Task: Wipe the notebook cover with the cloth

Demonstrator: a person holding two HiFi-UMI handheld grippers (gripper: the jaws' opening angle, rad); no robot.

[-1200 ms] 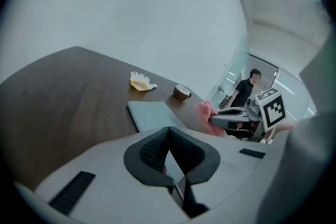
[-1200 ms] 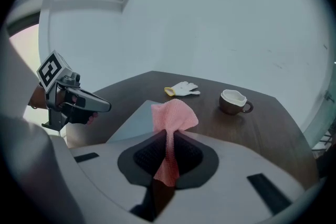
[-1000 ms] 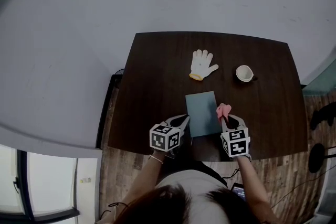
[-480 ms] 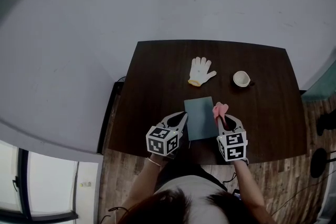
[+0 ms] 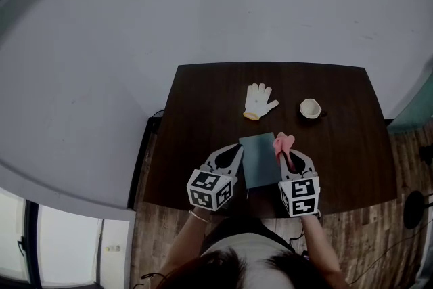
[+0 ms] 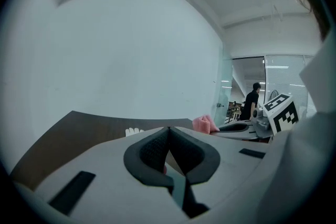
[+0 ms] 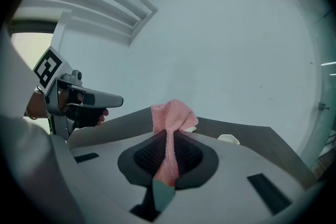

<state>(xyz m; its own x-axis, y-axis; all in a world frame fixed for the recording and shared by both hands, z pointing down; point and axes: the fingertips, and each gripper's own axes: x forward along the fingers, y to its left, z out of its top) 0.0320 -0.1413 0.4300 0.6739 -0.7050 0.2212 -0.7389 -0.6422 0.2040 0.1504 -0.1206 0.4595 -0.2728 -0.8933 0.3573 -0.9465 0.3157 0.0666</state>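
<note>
A teal notebook (image 5: pixel 259 159) lies flat near the front edge of the dark wooden table (image 5: pixel 203 112). My right gripper (image 5: pixel 287 158) (image 7: pixel 167 134) is shut on a pink cloth (image 5: pixel 283 143) (image 7: pixel 170 115), which bunches above the jaws at the notebook's far right corner. At the notebook's left edge is my left gripper (image 5: pixel 235 152) (image 6: pixel 168 131), its jaws closed together with nothing seen between them. The left gripper view also shows the cloth (image 6: pixel 205 124) off to the right.
A white work glove (image 5: pixel 260 101) (image 6: pixel 134 131) lies beyond the notebook. To its right stands a small white cup (image 5: pixel 310 107) (image 7: pixel 228 138). The table's near edge is just behind both grippers. A person (image 6: pixel 253 99) stands far off in the room.
Both grippers have edged away from me over the table. The pink cloth now sits nearer the notebook's far right corner than a second ago.
</note>
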